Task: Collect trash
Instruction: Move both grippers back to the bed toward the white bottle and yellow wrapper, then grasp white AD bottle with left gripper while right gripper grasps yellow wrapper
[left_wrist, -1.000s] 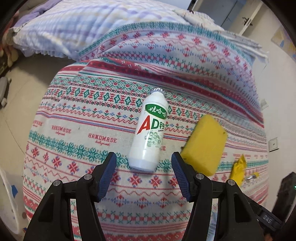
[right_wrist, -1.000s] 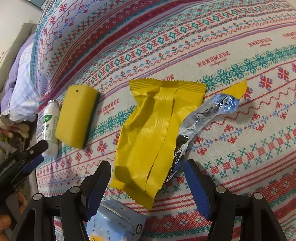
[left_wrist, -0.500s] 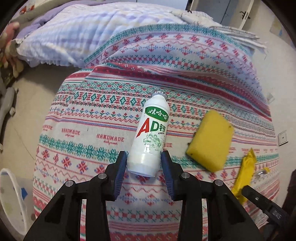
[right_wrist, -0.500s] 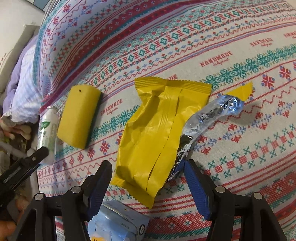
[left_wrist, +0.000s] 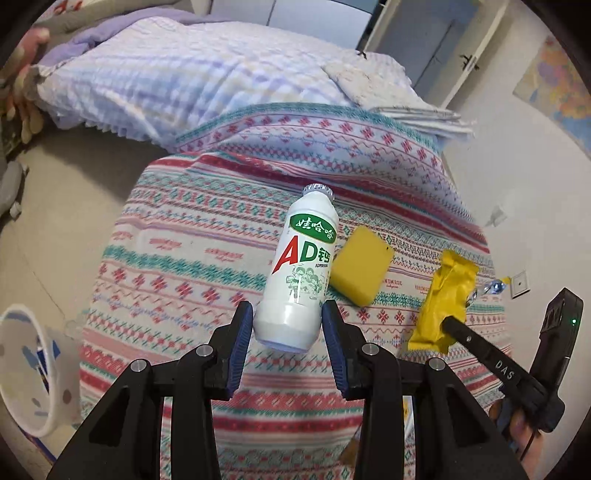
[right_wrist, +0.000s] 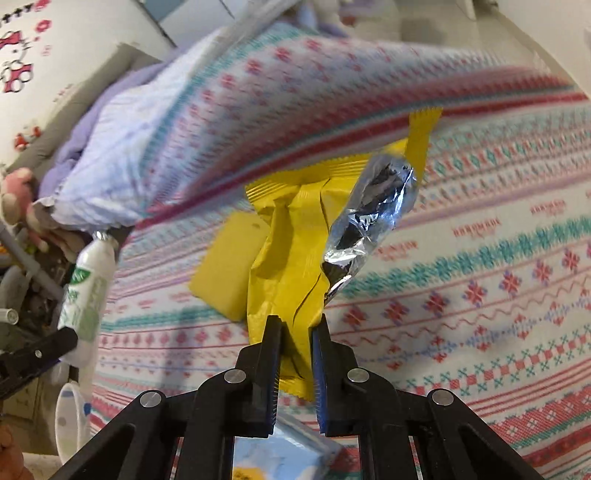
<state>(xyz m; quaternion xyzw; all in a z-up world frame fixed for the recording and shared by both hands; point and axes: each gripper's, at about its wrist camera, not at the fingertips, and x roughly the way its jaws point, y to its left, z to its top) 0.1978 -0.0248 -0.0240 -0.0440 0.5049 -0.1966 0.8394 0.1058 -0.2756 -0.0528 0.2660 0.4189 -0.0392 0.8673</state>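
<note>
A white AD-label drink bottle (left_wrist: 299, 273) stands tilted off the patterned bedspread (left_wrist: 177, 266), cap pointing away, with my left gripper (left_wrist: 288, 332) shut on its base. A crumpled yellow snack wrapper (right_wrist: 291, 258) with a silver foil lining (right_wrist: 373, 214) hangs lifted, its lower end pinched in my shut right gripper (right_wrist: 295, 347). The left wrist view shows the same wrapper (left_wrist: 445, 302) at the right, held by the right gripper (left_wrist: 452, 325). In the right wrist view the bottle (right_wrist: 88, 280) appears at the left, in the left gripper (right_wrist: 48, 347).
A yellow sponge (left_wrist: 360, 269) lies on the bedspread between bottle and wrapper. A white bin (left_wrist: 26, 369) stands on the floor at the lower left. A blue-and-white carton (right_wrist: 280, 450) lies under the right gripper. Pillows and bedding (left_wrist: 184, 81) sit behind.
My left gripper shut on the bottle and raised it off the bedspread. My right gripper shut on the yellow wrapper's lower end and lifted it, so it now hangs upright.
</note>
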